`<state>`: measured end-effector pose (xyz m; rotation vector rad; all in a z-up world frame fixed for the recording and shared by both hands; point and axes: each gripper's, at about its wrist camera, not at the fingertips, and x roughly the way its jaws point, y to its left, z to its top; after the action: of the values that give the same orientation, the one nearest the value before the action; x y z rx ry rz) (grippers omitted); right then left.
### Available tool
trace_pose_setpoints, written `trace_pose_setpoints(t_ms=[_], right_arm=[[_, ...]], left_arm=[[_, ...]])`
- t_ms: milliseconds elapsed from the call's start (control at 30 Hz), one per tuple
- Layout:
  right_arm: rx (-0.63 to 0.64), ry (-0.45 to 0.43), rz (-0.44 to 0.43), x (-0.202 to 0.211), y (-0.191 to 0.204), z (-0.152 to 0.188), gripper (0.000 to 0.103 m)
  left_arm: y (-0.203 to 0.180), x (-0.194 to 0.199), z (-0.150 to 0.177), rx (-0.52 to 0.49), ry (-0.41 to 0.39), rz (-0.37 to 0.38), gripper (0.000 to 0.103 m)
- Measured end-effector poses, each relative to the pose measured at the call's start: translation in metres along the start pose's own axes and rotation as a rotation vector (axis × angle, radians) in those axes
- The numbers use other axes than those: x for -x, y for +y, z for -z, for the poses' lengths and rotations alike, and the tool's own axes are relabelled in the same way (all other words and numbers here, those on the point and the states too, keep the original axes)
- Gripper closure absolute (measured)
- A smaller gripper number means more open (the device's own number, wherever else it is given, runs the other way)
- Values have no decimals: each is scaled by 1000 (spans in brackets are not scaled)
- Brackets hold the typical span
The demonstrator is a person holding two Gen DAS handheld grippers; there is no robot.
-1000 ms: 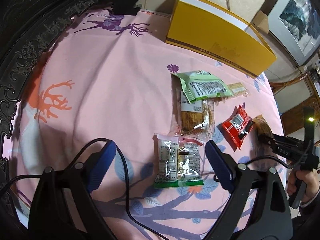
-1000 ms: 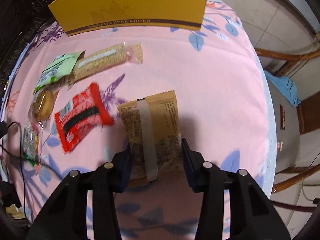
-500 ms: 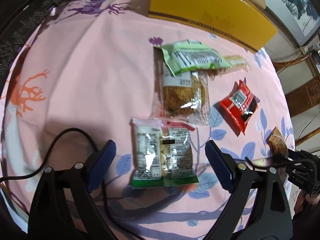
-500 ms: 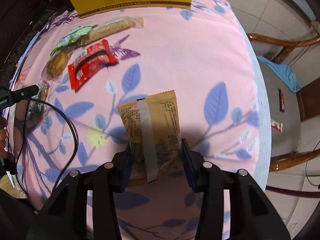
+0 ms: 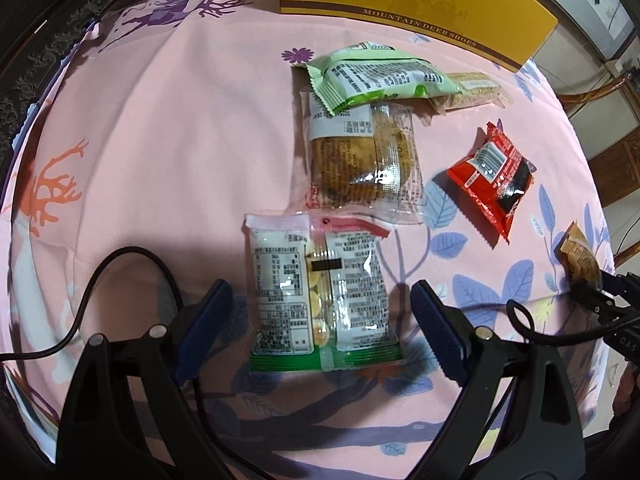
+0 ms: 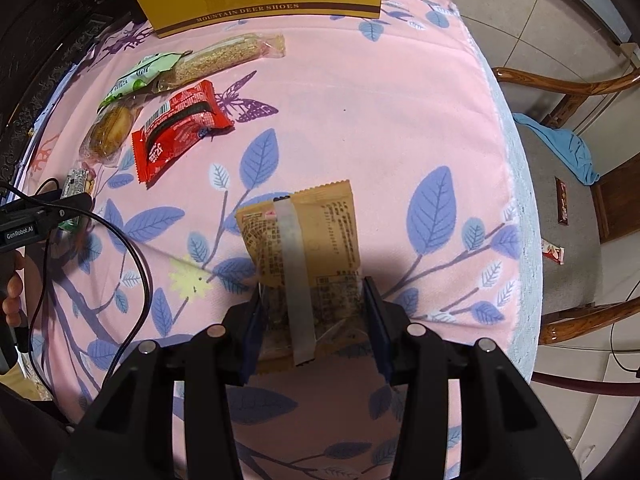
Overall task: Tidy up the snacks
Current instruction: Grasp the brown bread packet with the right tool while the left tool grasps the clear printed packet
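Note:
My right gripper [image 6: 312, 304] is shut on a tan snack packet [image 6: 304, 240] and holds it above the pink cloth; the packet also shows in the left wrist view [image 5: 580, 256]. My left gripper [image 5: 320, 316] is open, its jaws either side of a clear-and-green biscuit packet [image 5: 320, 292] lying flat. Beyond it lie a clear pastry packet [image 5: 360, 164], a green packet [image 5: 376, 76], a sesame bar [image 5: 468, 88] and a red packet [image 5: 492, 180]. The red packet [image 6: 180, 128] and sesame bar [image 6: 224, 60] also show in the right wrist view.
A yellow shoe box [image 5: 416, 8] stands at the table's far edge. A black cable [image 5: 132, 280] trails over the cloth by my left gripper. Wooden chairs [image 6: 576, 92] with a blue cloth stand right of the table. Carved dark furniture [image 5: 36, 52] borders the left.
My left gripper has moved forward over the biscuit packet. My right gripper has pulled back toward the table's near edge, carrying the tan packet away from the other snacks.

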<state>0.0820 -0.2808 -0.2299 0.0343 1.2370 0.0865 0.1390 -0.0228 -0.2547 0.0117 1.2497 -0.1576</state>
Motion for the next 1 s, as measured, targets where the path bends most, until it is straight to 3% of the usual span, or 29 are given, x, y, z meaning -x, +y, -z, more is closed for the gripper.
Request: trace_pose_setpoints(t_ms=[433, 500, 733, 1000], right_arm=[[5, -1, 13, 0, 2, 1, 56], [9, -2, 18, 0, 2, 1, 56], [25, -10, 34, 0, 4, 2, 56], [24, -14, 43, 0, 6, 2, 56]], left_arm=[[-7, -2, 2, -38, 5, -57, 16], [-5, -1, 2, -34, 4, -59, 18], [7, 6, 1, -8, -11, -63, 44], [18, 10, 1, 41, -27, -23, 50]])
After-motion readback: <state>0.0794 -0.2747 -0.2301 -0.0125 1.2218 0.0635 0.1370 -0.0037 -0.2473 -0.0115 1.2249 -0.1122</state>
